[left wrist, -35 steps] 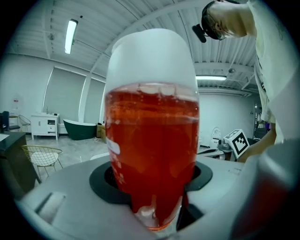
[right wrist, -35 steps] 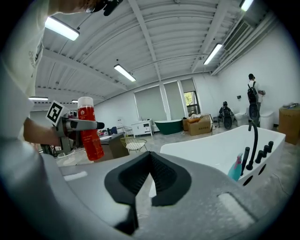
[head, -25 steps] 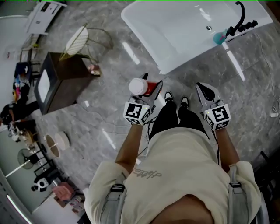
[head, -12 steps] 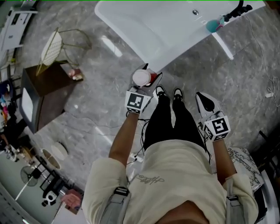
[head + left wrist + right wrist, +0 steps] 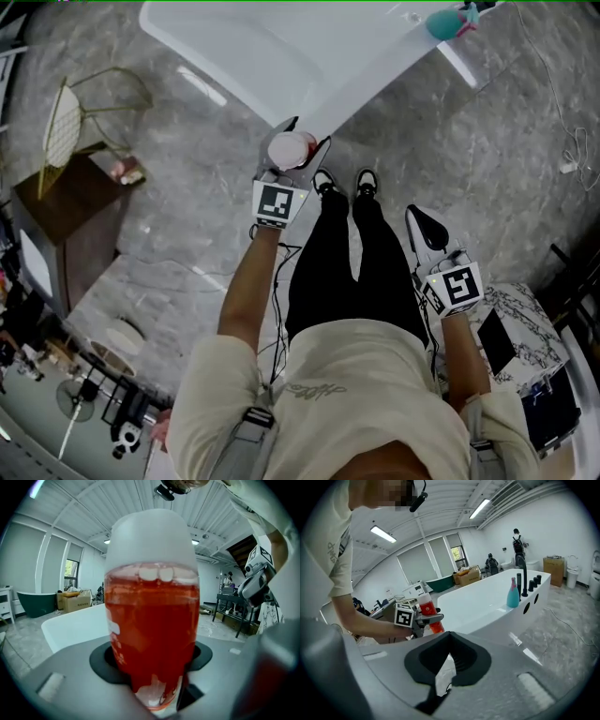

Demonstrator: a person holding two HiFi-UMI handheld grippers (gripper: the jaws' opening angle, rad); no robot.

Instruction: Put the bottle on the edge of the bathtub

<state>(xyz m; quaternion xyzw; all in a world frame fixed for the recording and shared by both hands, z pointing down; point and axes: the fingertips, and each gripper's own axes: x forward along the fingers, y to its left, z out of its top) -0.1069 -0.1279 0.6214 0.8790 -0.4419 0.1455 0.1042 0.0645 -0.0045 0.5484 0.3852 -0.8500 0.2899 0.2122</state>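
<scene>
A bottle of red liquid with a white cap [image 5: 292, 150] stands upright in my left gripper [image 5: 306, 133], whose jaws are shut on its body. It hangs just in front of the near corner of the white bathtub [image 5: 356, 94]. In the left gripper view the bottle [image 5: 152, 634] fills the middle, clamped by the left gripper [image 5: 154, 672], with the tub behind at the left. My right gripper [image 5: 419, 216] hangs lower at my right side, shut and holding nothing. The right gripper view shows the right gripper [image 5: 449, 641], the held bottle [image 5: 427, 612] and the tub [image 5: 487, 606].
A teal bottle [image 5: 443, 23] and black taps [image 5: 524, 581] stand at the tub's far end. A dark wooden cabinet [image 5: 66, 202] and a gold wire chair [image 5: 61, 122] are at the left. A marbled bag [image 5: 525, 328] lies at my right; cables cross the grey floor.
The person has stepped closer to the tub: its near corner now lies right before the left gripper. The bottle stays clamped and the right gripper stays low.
</scene>
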